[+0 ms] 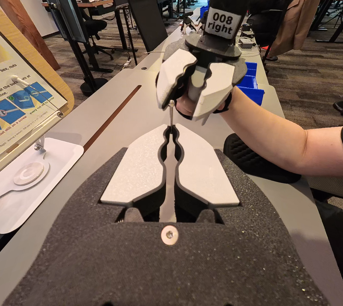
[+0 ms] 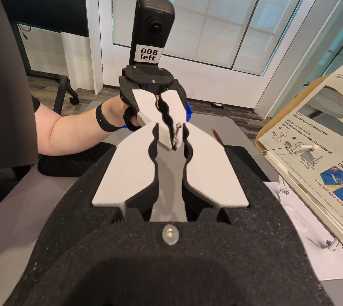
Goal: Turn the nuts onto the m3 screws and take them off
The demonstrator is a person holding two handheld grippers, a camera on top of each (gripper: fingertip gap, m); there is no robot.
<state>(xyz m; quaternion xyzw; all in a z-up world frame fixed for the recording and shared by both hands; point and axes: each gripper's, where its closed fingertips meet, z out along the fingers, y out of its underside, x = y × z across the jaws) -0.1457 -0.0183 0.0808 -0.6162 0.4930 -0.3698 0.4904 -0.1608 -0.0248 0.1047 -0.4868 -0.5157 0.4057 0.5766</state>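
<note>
While left claw (image 1: 171, 128) pinches, screw (image 1: 171, 114) upright

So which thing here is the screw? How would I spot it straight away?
Find the two hand-held grippers meeting tip to tip above the grey table. The left gripper, nearest in the left wrist view, has its jaws shut on the screw, which stands up from their tips. It is the only thin, shiny metal pin there, among broad white and black parts.
</note>
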